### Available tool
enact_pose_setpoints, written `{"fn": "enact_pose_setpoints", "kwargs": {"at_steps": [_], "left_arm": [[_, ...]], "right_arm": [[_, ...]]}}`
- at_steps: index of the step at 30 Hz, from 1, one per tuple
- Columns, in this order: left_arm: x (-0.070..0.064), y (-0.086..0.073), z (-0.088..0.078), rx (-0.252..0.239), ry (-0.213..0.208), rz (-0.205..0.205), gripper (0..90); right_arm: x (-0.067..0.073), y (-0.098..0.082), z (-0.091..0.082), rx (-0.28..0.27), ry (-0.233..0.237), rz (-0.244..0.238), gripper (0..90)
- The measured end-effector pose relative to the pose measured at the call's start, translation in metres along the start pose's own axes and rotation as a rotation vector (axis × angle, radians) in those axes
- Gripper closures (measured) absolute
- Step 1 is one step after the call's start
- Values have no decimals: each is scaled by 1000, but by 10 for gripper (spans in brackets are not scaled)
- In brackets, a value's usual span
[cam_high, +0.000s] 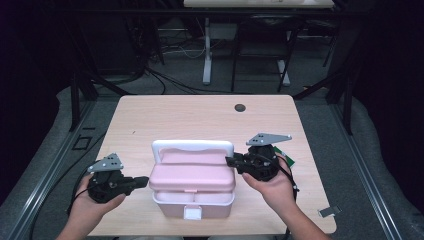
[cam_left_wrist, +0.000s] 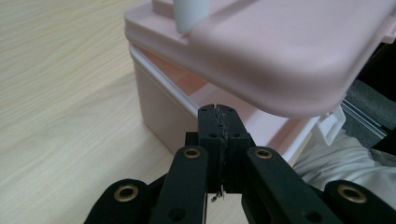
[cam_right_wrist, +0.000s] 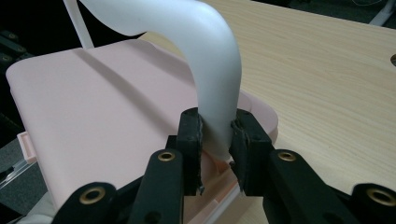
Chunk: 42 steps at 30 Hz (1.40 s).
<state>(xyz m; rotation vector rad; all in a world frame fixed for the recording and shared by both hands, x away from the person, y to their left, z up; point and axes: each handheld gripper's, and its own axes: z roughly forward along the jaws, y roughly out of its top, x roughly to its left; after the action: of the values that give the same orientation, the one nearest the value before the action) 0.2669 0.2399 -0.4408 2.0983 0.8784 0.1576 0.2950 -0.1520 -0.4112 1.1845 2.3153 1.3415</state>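
The left gripper (cam_high: 142, 182) is held level at the left end of the pink box (cam_high: 193, 186), jaws pressed together with nothing between them, tips at the gap beneath the raised lid (cam_left_wrist: 280, 51). The right gripper (cam_high: 231, 161) is held level at the box's right end, jaws clamped on the white handle (cam_right_wrist: 217, 79). The box is positioned near the front edge of the table (cam_high: 200, 112); bare tabletop is seen behind it and at both sides.

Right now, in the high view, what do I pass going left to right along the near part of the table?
Left gripper → pink box → right gripper → metal clip.
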Motion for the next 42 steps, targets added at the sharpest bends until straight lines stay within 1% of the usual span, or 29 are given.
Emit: {"fn": "enact_pose_setpoints", "kwargs": {"at_steps": [6,14,20,21,23,29,34,38,42], "left_arm": [[-9,-2,10,23,-30,20,897],[-18,1,20,46,-63,41,897],[-22,4,26,48,-80,52,897],[-22,5,26,49,-80,54,897],[-23,6,26,46,-79,54,896],[-23,8,23,42,-74,54,897],[-23,12,21,37,-74,56,897],[-22,15,19,31,-72,54,896],[-21,21,17,23,-68,53,896]], "right_arm": [[0,0,0,5,3,0,743],[-1,-1,0,5,7,1,743],[-2,-2,1,3,12,5,742],[-2,-2,1,3,15,6,743],[-2,-2,2,-2,1,2,742],[-3,-3,2,-3,17,8,739],[-4,-3,0,-11,17,11,734],[-5,-4,-3,-20,10,9,733],[-8,-5,-10,-32,6,16,733]]}}
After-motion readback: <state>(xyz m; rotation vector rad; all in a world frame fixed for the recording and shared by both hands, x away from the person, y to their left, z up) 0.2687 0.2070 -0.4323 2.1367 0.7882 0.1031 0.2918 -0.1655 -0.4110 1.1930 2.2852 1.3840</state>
